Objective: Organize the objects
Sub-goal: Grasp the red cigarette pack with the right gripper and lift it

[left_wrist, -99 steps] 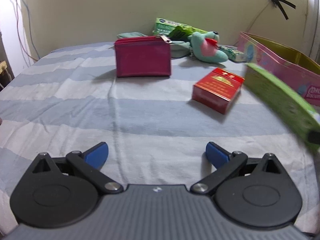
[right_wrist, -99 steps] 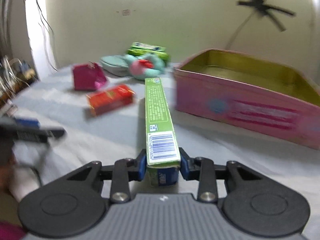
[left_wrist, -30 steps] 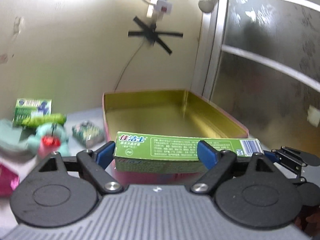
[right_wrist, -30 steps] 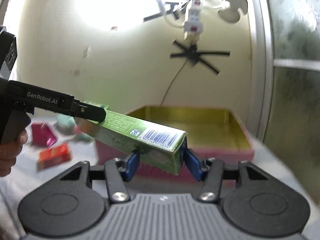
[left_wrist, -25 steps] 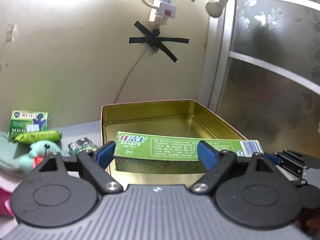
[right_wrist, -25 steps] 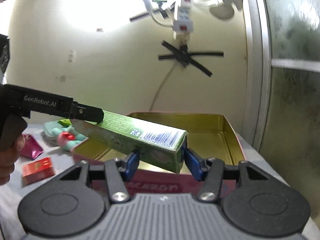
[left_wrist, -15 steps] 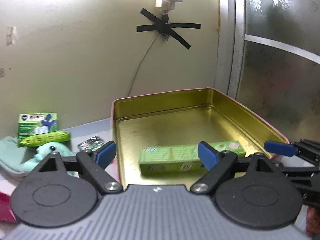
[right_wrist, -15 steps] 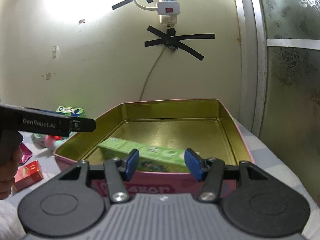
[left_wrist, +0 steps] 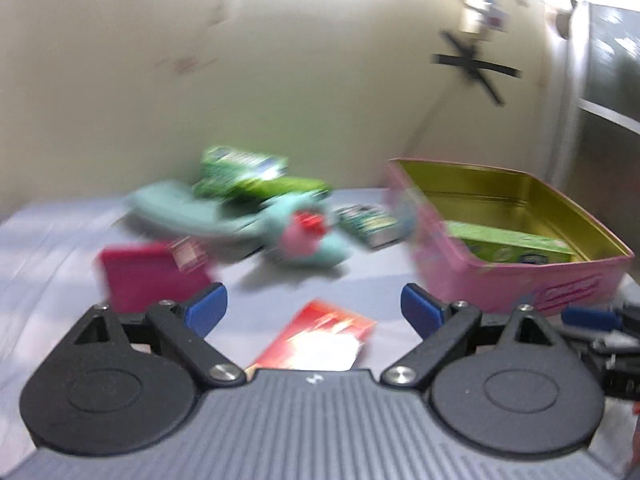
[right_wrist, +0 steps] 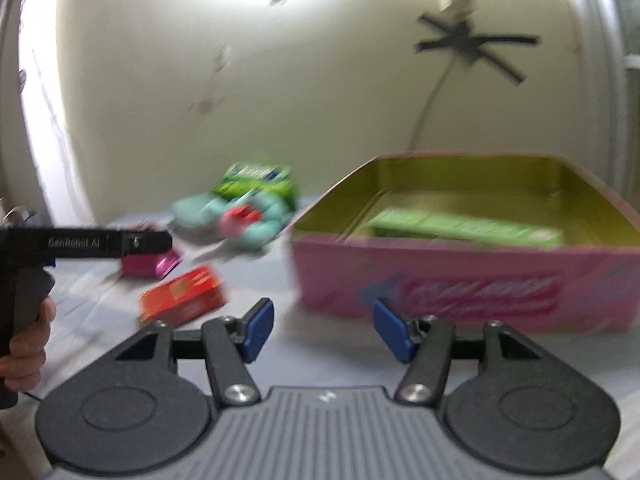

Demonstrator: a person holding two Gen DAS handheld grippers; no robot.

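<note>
The long green toothpaste box (right_wrist: 464, 225) lies inside the pink tin (right_wrist: 472, 284), also seen as the green box (left_wrist: 508, 242) in the tin (left_wrist: 516, 280) at the right of the left wrist view. My left gripper (left_wrist: 314, 312) hangs over the striped bedsheet with its jaws opening and nothing between them; a red box (left_wrist: 320, 340) lies just beyond it. My right gripper (right_wrist: 322, 330) sits in front of the tin, jaws opening, empty. The red box (right_wrist: 182, 296) lies to its left.
A magenta wallet (left_wrist: 148, 276), a teal plush toy (left_wrist: 304, 236), a small green packet (left_wrist: 368, 222) and green boxes (left_wrist: 244, 170) lie near the wall. A hand holds the left gripper's handle (right_wrist: 24, 280) at the left of the right wrist view. Both views are blurred.
Both grippers let go of the green box, which now lies in the tin. Both pulled back and swung left, so the bed's other objects came into view. The jaws widened.
</note>
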